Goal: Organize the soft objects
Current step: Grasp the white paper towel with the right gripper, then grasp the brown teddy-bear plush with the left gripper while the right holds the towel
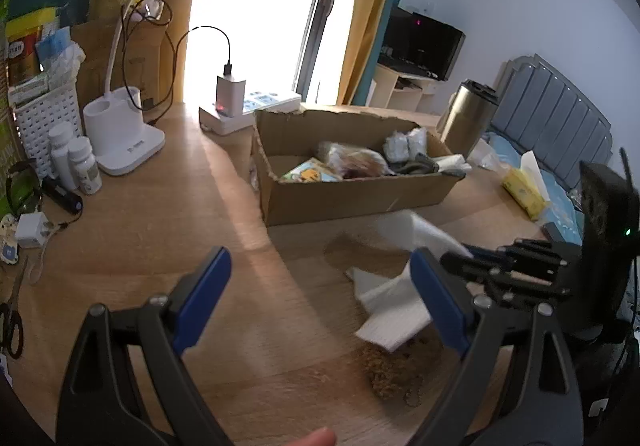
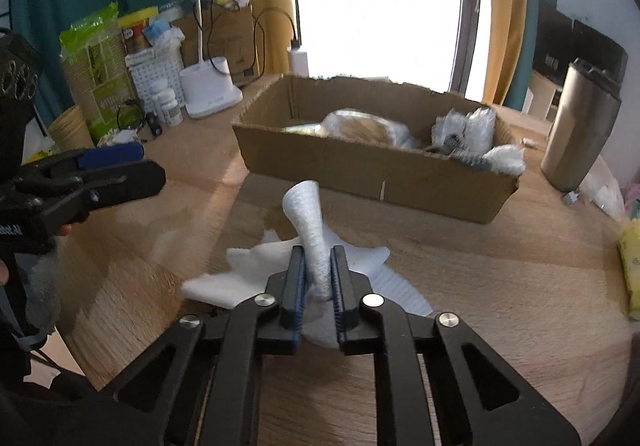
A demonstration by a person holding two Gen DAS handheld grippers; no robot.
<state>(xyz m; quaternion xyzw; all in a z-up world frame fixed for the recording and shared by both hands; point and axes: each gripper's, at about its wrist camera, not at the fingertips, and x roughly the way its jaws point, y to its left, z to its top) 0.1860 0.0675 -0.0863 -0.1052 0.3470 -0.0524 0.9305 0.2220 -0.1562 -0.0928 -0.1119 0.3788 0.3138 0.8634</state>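
Your right gripper has its fingers clamped on a pinched-up fold of the white tissue, which lies on the tabletop just in front of the cardboard box; pinching a fold probably lets you lift the limp sheet whole. It tilts steeply down. Your left gripper hovers beside the tissue, fingers wide apart, holding nothing.

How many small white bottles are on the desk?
2: the taller bottle and the shorter bottle stand side by side in front of the white basket, left of the lamp base. Clutter may hide others.
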